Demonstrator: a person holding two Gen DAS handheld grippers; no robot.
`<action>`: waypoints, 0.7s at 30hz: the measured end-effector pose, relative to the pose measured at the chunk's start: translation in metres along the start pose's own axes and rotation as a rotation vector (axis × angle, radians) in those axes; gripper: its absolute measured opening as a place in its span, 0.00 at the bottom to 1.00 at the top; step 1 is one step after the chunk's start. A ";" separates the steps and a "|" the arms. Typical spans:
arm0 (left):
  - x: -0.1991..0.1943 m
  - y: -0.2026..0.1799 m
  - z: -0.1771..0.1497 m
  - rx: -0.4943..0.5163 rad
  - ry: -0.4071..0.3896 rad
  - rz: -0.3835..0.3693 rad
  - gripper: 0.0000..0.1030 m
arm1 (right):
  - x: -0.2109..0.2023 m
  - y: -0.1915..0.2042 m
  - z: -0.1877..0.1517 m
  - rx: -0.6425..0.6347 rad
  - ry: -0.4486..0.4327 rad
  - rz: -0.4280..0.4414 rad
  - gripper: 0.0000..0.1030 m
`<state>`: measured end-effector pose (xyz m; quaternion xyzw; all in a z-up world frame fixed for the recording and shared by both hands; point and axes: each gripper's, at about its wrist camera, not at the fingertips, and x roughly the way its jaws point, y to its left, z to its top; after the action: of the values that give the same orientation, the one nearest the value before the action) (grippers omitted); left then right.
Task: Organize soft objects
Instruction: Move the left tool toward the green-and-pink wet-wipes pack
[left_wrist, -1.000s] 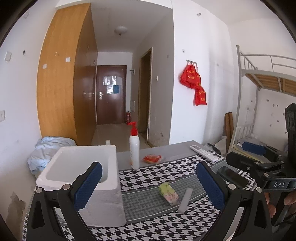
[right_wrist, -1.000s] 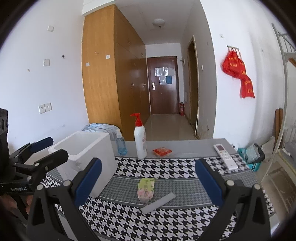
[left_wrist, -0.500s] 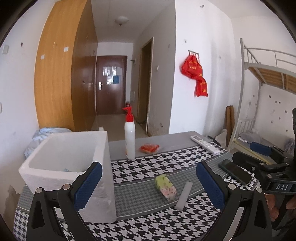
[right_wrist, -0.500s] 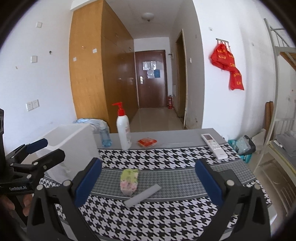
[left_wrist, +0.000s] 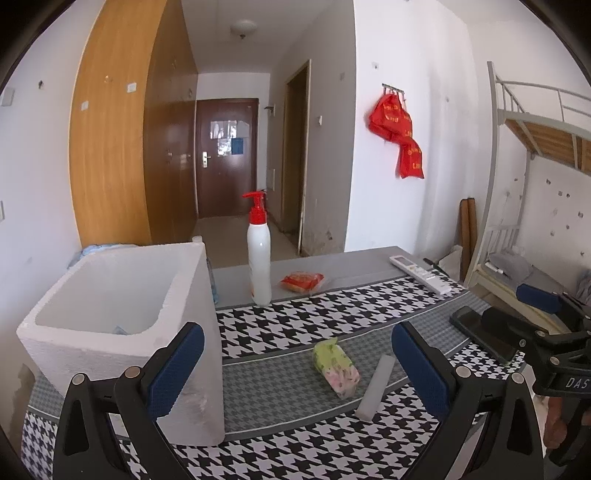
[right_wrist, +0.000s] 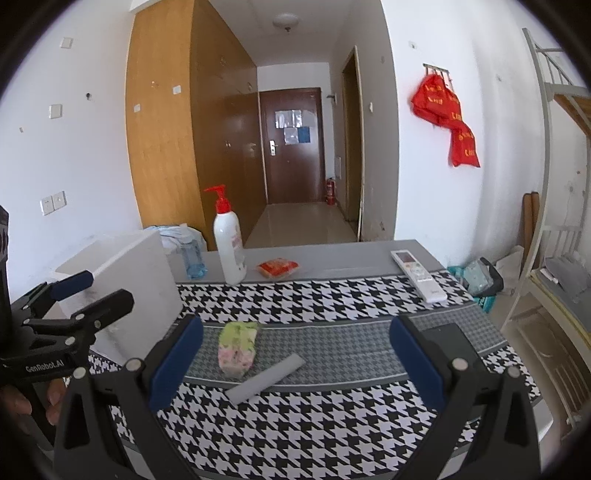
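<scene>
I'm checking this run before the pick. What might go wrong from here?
The grey strip lies touching or nearly touching the floral tissue pack, so the open right claw may catch both. The pump bottle stands upright near the foam box; a wide carry might tip it.

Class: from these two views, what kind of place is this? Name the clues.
Probably a dormitory room: a metal loft bed, a wooden wardrobe along a hallway to the door, and a table with household items.

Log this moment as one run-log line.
left claw: open, empty | right claw: open, empty | tissue pack: on cloth, untouched | foam box: left of pack
</scene>
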<state>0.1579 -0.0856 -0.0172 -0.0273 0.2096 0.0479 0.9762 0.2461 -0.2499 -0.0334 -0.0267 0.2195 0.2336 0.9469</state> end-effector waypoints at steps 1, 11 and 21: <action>0.002 -0.001 0.000 0.001 0.002 0.000 0.99 | 0.000 -0.001 -0.001 0.000 0.001 0.001 0.99; 0.019 -0.007 -0.003 0.002 0.030 0.010 0.99 | 0.006 -0.009 -0.007 0.009 0.024 0.004 0.99; 0.035 -0.012 -0.005 0.014 0.061 0.022 0.99 | 0.019 -0.017 -0.013 0.019 0.058 -0.007 0.99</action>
<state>0.1889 -0.0948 -0.0363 -0.0195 0.2399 0.0564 0.9690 0.2637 -0.2593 -0.0540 -0.0253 0.2492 0.2274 0.9411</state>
